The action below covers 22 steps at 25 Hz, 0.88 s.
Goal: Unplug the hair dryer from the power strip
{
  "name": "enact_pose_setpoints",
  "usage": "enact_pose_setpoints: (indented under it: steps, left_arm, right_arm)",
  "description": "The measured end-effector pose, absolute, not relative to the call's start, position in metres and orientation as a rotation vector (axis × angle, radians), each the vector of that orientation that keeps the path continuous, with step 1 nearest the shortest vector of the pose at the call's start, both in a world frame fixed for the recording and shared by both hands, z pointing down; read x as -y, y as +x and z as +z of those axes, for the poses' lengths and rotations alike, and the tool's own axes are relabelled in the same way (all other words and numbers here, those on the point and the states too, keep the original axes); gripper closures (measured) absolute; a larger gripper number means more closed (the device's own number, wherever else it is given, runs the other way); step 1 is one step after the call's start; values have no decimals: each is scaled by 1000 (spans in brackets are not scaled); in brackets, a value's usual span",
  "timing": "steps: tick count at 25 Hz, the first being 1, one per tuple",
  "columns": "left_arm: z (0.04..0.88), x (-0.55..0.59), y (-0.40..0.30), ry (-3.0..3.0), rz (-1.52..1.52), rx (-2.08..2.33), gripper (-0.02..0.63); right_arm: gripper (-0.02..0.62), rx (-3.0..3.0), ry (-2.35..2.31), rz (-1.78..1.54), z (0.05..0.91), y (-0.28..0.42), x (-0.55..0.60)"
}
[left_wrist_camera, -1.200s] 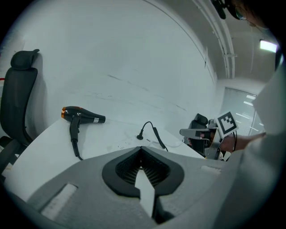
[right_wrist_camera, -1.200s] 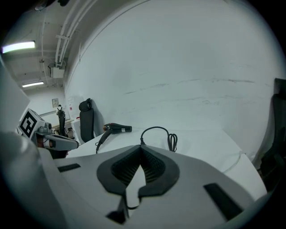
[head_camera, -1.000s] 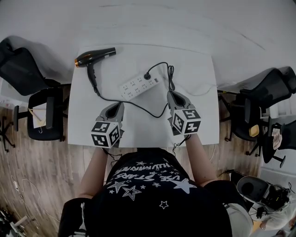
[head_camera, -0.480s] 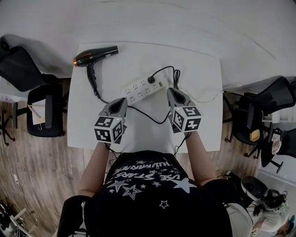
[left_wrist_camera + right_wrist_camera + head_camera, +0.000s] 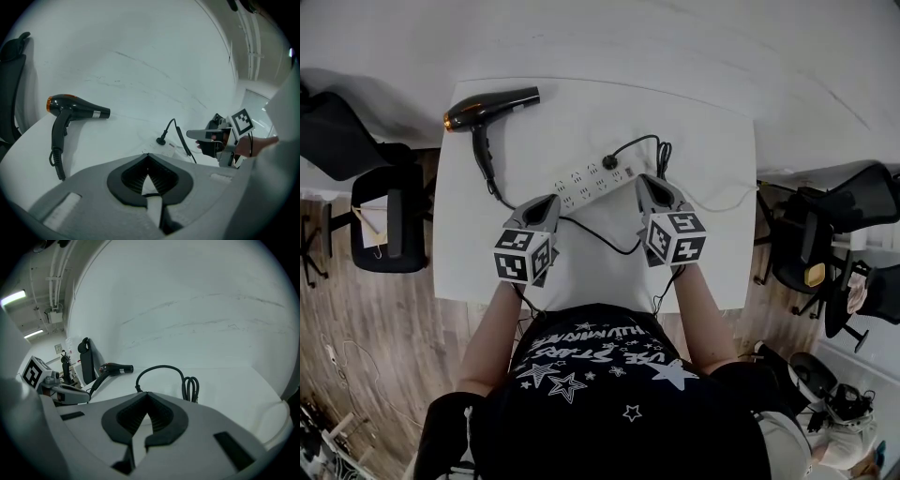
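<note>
The hair dryer (image 5: pixel 487 105) lay far left on the tabletop (image 5: pixel 703 248). My left gripper (image 5: pixel 547 201) hung beside the power strip (image 5: pixel 581 181), jaws together and empty. Its plug (image 5: pixel 608 163) sat seated, and my right gripper (image 5: pixel 645 180) was likewise closed. I judged it best to pin the strip, clamp the plug body and pull straight.

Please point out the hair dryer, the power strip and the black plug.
hair dryer (image 5: pixel 492 106): head view, on its barrel.
power strip (image 5: pixel 581 183): head view, middle of its top face.
black plug (image 5: pixel 609 163): head view, on the plug's head.
</note>
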<state>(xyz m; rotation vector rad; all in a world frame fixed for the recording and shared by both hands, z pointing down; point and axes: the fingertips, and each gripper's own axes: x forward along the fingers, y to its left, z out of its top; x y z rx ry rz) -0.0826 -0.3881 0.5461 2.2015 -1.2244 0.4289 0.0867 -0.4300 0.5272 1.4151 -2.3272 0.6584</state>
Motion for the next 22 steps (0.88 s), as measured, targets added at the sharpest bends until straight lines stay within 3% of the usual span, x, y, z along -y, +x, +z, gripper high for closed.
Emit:
enact_pose_setpoints:
  steps: [22]
  left_arm:
    - [583, 400, -71, 2160, 602, 1193, 598]
  right_arm:
    - [586, 2326, 1358, 699, 548, 80, 443]
